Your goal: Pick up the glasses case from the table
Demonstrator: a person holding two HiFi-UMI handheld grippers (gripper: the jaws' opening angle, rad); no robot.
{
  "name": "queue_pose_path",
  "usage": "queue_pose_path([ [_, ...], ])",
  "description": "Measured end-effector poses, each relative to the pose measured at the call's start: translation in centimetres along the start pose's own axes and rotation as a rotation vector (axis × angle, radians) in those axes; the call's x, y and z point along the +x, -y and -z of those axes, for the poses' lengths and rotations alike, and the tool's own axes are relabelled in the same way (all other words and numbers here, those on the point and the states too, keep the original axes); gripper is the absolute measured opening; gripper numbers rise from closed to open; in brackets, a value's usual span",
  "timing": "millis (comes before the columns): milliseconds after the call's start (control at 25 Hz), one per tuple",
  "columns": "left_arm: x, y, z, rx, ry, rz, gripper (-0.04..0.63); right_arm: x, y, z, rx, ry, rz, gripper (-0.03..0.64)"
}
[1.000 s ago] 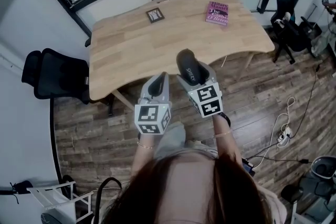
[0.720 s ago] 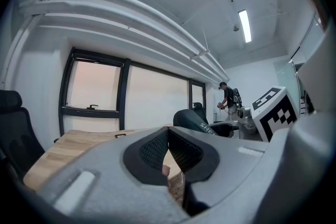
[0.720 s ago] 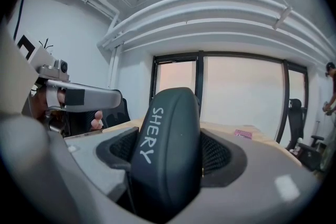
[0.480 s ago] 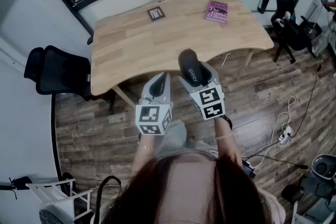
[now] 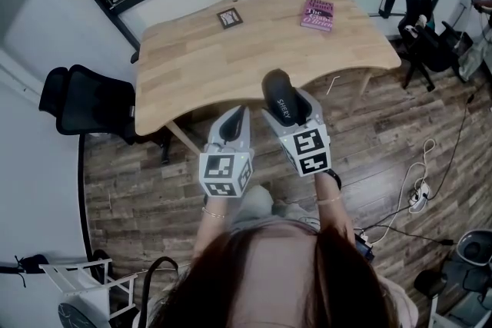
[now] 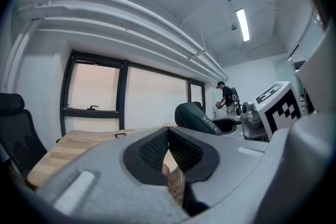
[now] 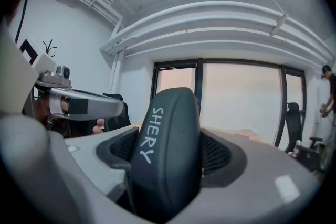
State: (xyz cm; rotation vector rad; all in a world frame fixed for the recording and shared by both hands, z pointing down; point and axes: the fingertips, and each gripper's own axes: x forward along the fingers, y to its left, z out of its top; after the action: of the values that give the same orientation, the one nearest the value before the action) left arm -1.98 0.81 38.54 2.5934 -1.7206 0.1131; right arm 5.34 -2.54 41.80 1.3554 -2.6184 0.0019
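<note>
Glasses case (image 5: 276, 88) stays clamped in the right gripper (image 5: 284, 105), lifted off the table (image 5: 231, 57), pickup seemingly done; left gripper (image 5: 234, 121) closed, empty.

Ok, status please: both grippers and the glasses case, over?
Right gripper shut on glasses case, held up off the table. Left gripper shut, empty, beside it. Nothing in the way; pink book lies far back.

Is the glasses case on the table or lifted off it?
Lifted: the right gripper clamps the glasses case in its jaws, clear of the table.
</note>
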Motion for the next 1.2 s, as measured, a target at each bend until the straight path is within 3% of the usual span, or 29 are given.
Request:
queue_pose_path([
  [1200,-0.8,-3.7,-1.1,-0.01,0.003,-0.016,0.009,0.4,-1.0,-3.5,-0.017,0.052,0.056,0.361],
])
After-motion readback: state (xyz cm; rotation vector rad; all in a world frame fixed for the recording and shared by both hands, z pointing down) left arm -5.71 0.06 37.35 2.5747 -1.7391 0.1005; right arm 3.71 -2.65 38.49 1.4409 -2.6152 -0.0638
